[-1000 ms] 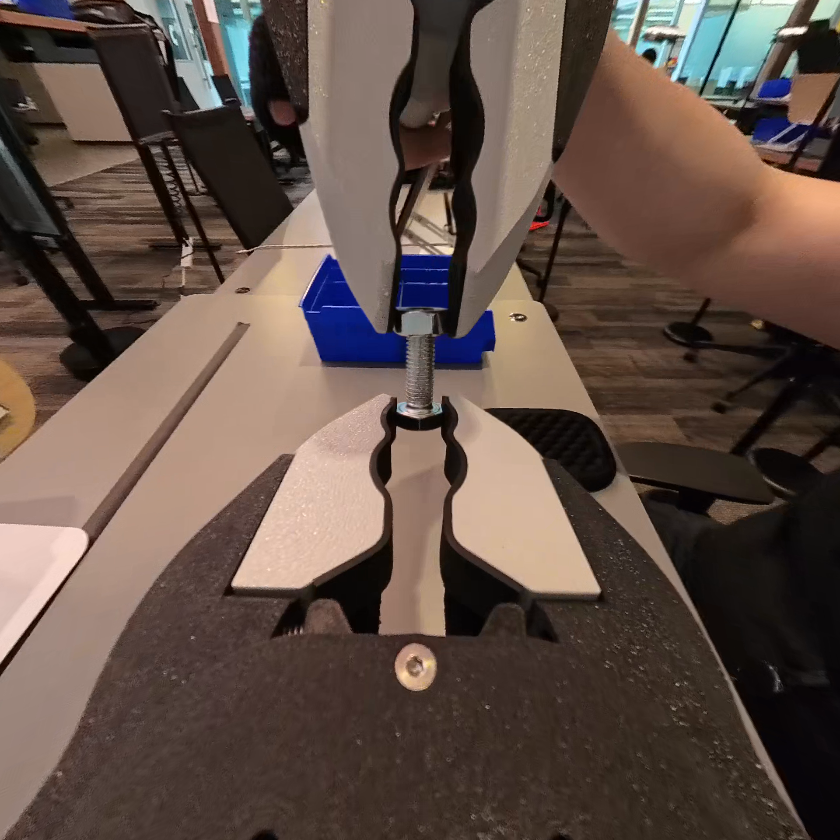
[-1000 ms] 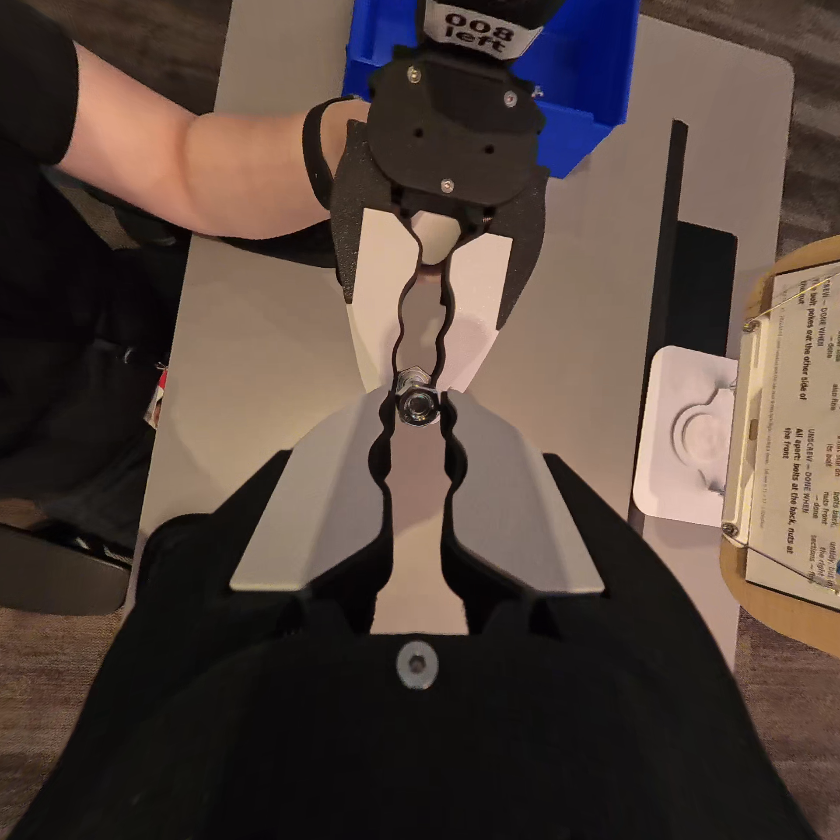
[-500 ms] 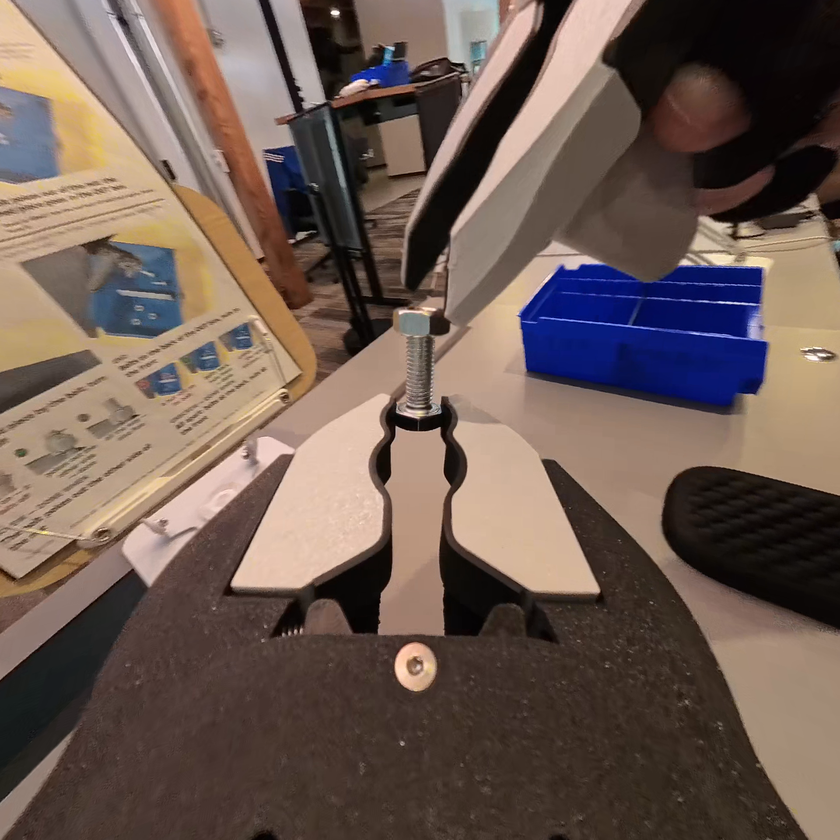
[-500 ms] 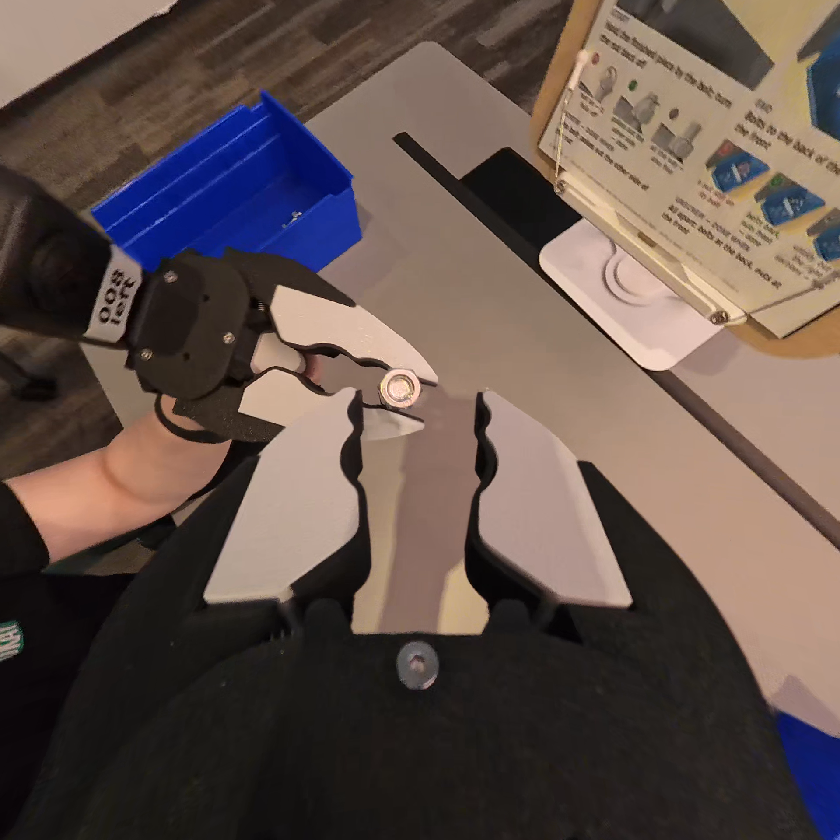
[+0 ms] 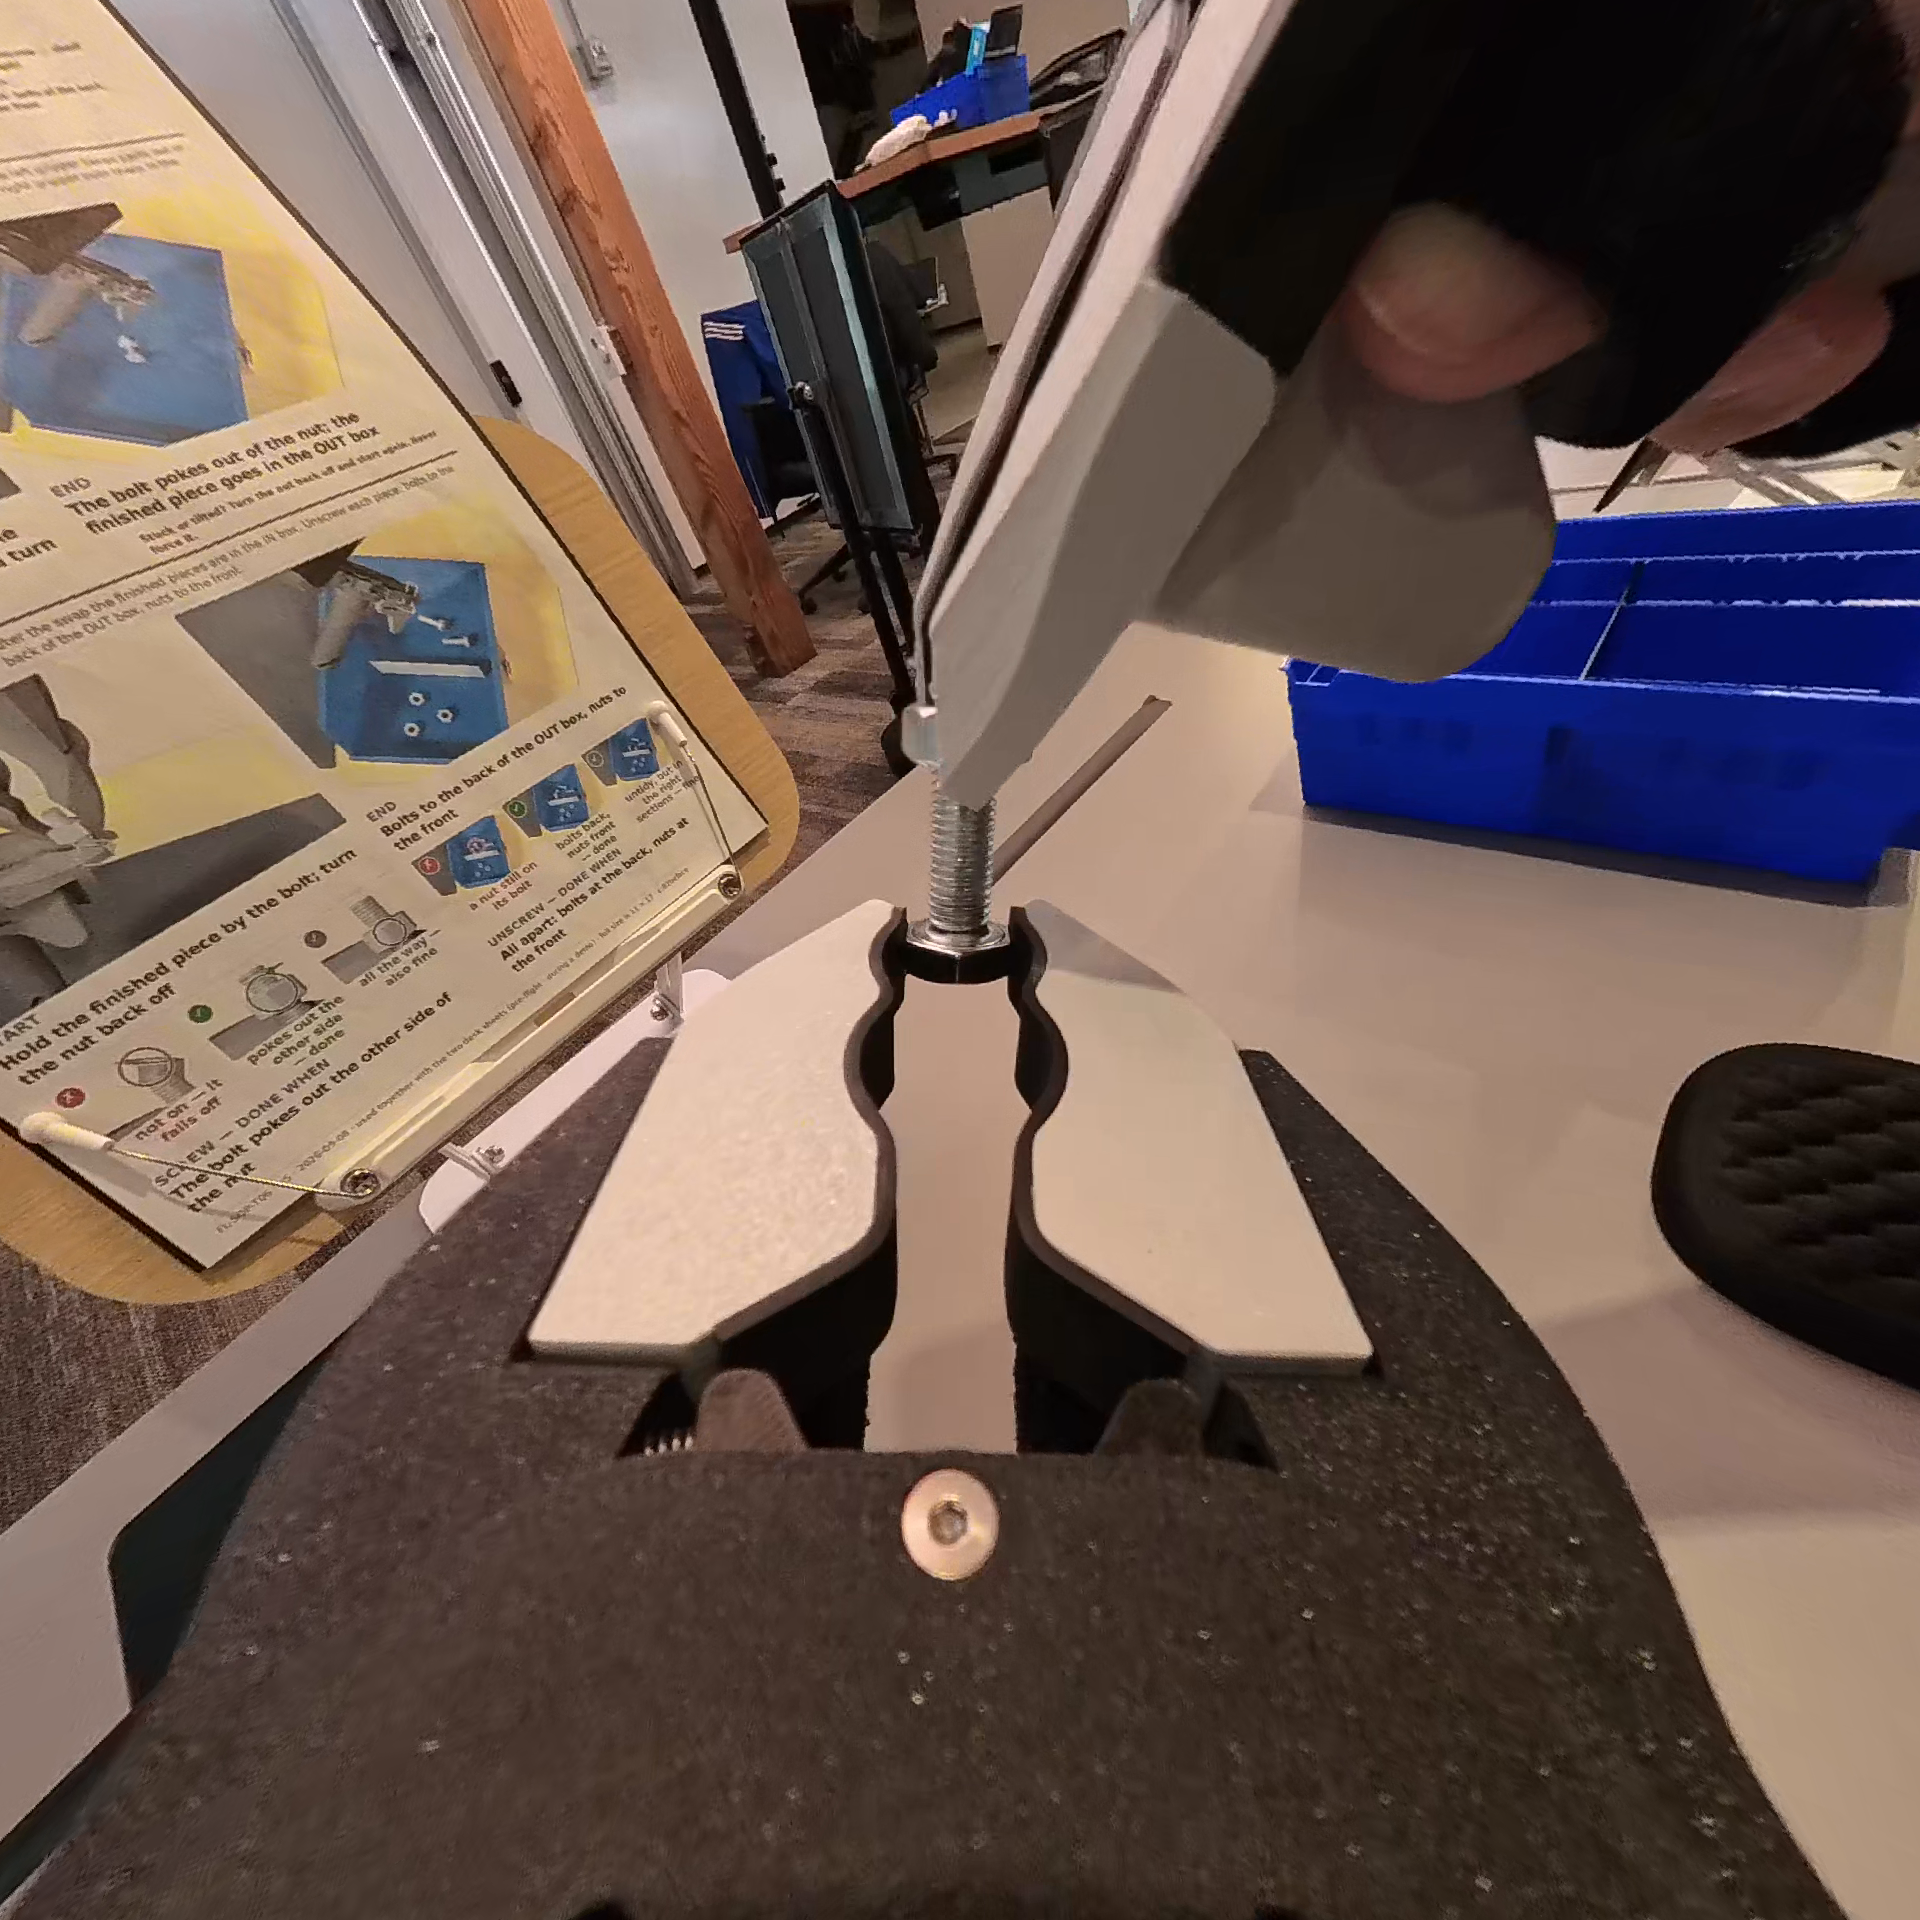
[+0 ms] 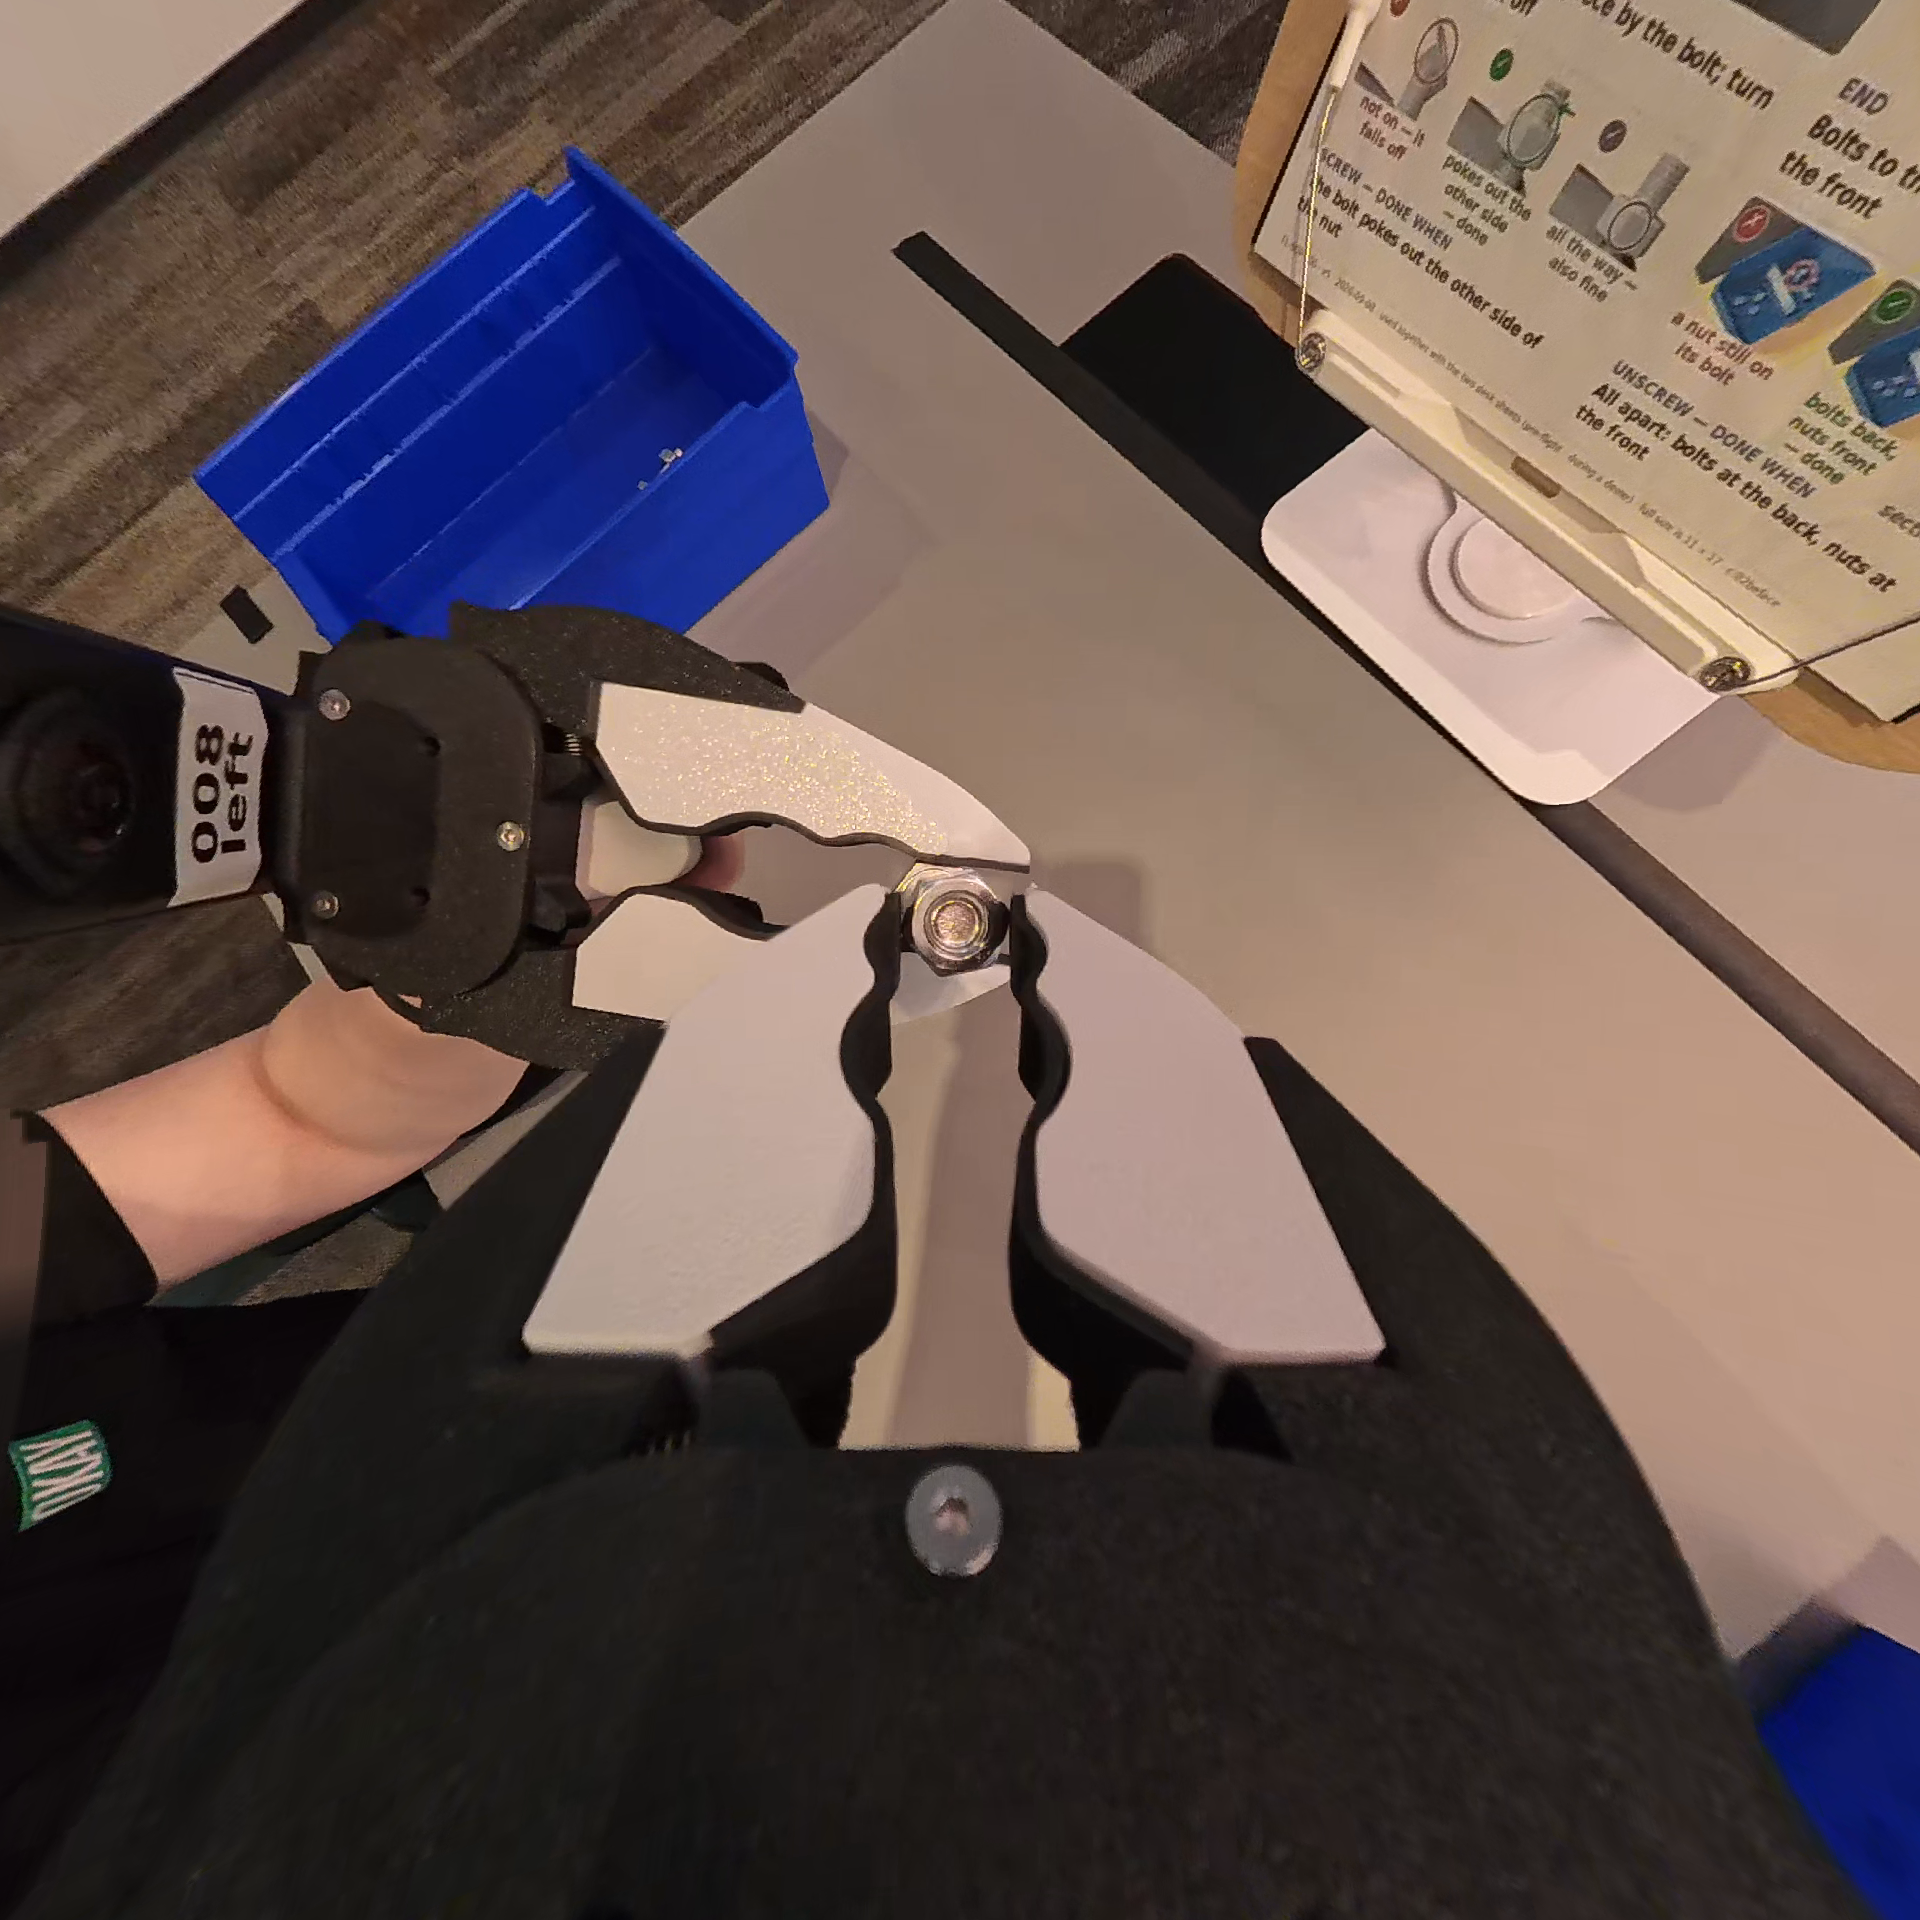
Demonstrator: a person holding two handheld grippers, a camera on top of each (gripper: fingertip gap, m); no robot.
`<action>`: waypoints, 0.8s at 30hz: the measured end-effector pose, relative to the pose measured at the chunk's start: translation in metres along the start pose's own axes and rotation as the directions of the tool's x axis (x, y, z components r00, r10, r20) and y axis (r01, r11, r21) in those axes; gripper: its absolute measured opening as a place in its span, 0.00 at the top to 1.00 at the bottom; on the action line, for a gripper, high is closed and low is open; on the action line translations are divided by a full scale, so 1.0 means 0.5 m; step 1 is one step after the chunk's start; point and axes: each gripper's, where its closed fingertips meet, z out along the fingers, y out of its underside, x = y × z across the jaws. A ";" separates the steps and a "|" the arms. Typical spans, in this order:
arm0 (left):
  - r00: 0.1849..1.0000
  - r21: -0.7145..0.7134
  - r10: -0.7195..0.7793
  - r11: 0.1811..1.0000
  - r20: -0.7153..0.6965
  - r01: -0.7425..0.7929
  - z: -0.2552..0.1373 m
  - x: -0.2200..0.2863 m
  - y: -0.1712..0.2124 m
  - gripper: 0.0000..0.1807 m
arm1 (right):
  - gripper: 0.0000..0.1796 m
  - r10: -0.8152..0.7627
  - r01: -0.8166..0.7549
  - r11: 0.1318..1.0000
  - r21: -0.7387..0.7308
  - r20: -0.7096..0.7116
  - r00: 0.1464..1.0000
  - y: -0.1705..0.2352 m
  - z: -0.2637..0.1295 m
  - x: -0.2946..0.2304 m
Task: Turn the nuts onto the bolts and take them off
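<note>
Grey table (image 6: 1195,727), blue bin (image 6: 499,416) far left. Left gripper (image 5: 951,961) clamps nut (image 5: 951,951) low on bolt (image 5: 961,862); right gripper (image 6: 951,920) pinches bolt head. Separation evidently unfinished.

Half a second ago the right gripper (image 6: 951,928) stood spread, clear of the bolt (image 5: 958,871); now its tips pinch the bolt head from above. The left gripper (image 5: 954,940), a second ago directly opposite, now reaches in from the side.
</note>
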 end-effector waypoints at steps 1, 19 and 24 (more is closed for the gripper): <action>1.000 0.000 -0.002 1.000 -0.002 0.002 0.000 0.000 0.000 0.90 | 0.89 -0.011 0.011 1.000 0.001 0.000 1.000 -0.001 0.000 -0.001; 0.830 -0.022 -0.081 0.996 -0.552 0.082 -0.064 0.115 0.002 0.90 | 0.89 -0.738 0.761 0.649 -0.011 0.233 0.633 0.075 -0.031 -0.076; 0.910 0.003 -0.043 0.999 -0.411 0.048 -0.044 0.083 -0.005 0.90 | 0.73 -0.647 0.642 0.761 0.093 0.167 0.744 0.030 -0.037 -0.074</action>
